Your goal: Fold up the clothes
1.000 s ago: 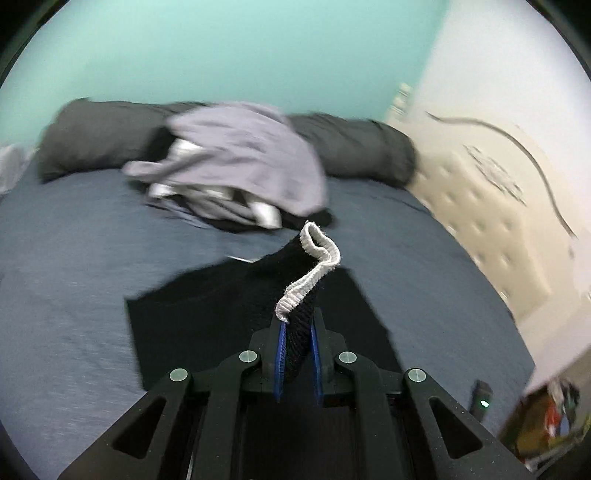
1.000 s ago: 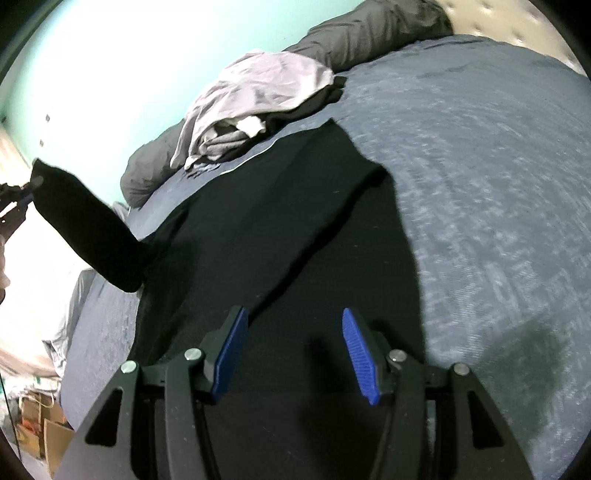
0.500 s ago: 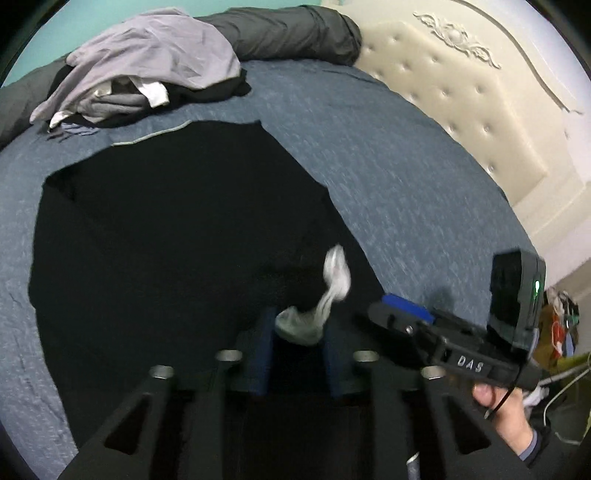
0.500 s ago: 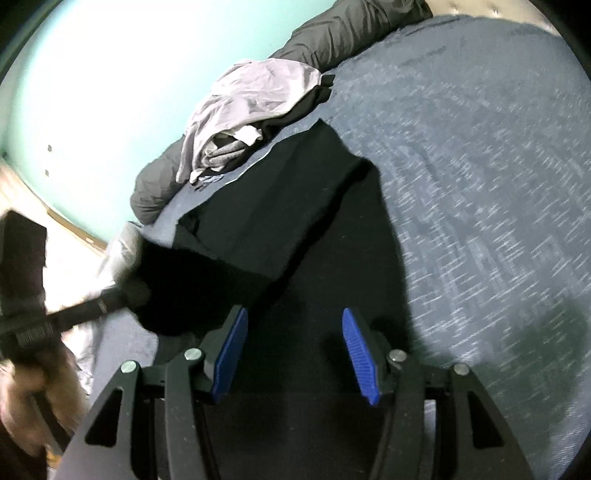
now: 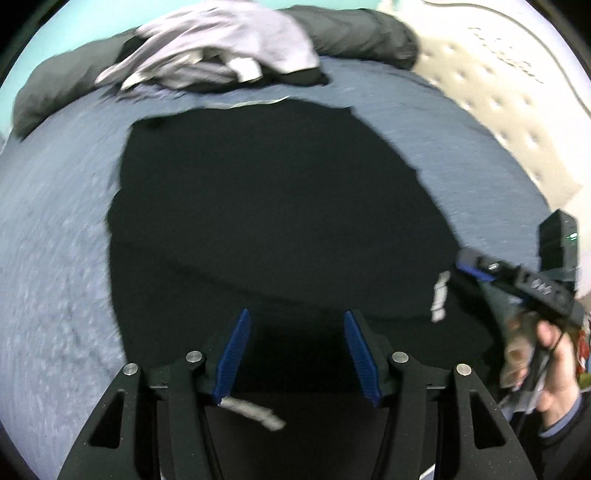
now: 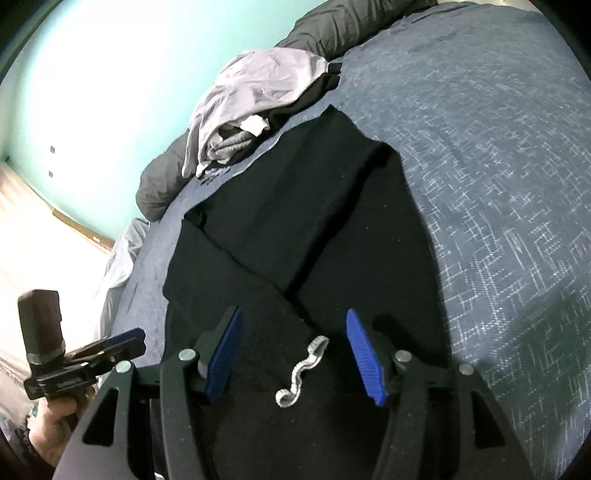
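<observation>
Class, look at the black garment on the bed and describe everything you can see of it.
The black garment is dark, matte, soft-looking fabric, spread mostly flat on the blue-grey bed cover. One part is folded diagonally across the rest, leaving layered edges. A pale ribbed strip, like a hem or label, curls up from its near end between the right gripper's open jaws. The left gripper hangs open above it too. Its far edge lies close to the grey clothes pile.

Dark pillows (image 5: 354,33) line the blue bedspread (image 6: 498,155) below a teal wall (image 6: 110,66).
</observation>
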A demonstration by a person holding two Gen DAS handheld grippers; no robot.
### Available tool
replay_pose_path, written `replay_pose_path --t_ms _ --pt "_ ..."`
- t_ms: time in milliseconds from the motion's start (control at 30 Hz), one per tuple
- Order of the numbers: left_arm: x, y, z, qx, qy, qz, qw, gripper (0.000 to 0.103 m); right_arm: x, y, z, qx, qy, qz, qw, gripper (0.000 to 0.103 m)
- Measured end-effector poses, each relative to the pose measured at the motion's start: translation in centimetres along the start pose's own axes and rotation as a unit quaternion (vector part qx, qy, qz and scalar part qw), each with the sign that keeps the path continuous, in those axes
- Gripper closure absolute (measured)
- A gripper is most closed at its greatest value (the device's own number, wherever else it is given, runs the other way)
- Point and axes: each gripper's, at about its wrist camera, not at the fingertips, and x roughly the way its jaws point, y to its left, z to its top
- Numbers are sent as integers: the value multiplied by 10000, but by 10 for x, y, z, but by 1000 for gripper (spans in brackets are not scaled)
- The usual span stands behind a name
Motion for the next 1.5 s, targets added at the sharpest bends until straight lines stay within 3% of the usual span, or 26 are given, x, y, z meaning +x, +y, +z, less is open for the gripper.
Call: replay_pose_path --t_ms 267,367,433,533,700,900,1167,1500 --pt "25 41 -25 -392 221 256 9987 45 25 14 -9 -508 485 -351 9969 44" --pt "32 51 -31 -510 248 282 9980 44 29 11 -11 -498 543 -346 9967 64" --pt "36 56 -34 -633 270 285 9972 43 30 8 -12 -442 549 -334 9970 84" --pt "41 65 -39 -806 269 243 9961 43 24 4 -11 -321 461 -219 9982 98" --pt "44 74 -43 -1061 251 140 9939 43 4 13 -8 -274 321 56 9991 100" --pt "30 80 -32 -969 24 231 9950 43 -25 25 -8 -392 -59 161 9991 100" --pt "20 134 3 -1055 -195 839 9907 43 -27 -2 -2 -215 -281 -13 9994 100" --pt "53 162 53 -608 -142 1450 9875 43 -15 -13 1 -293 -121 -55 9995 100"
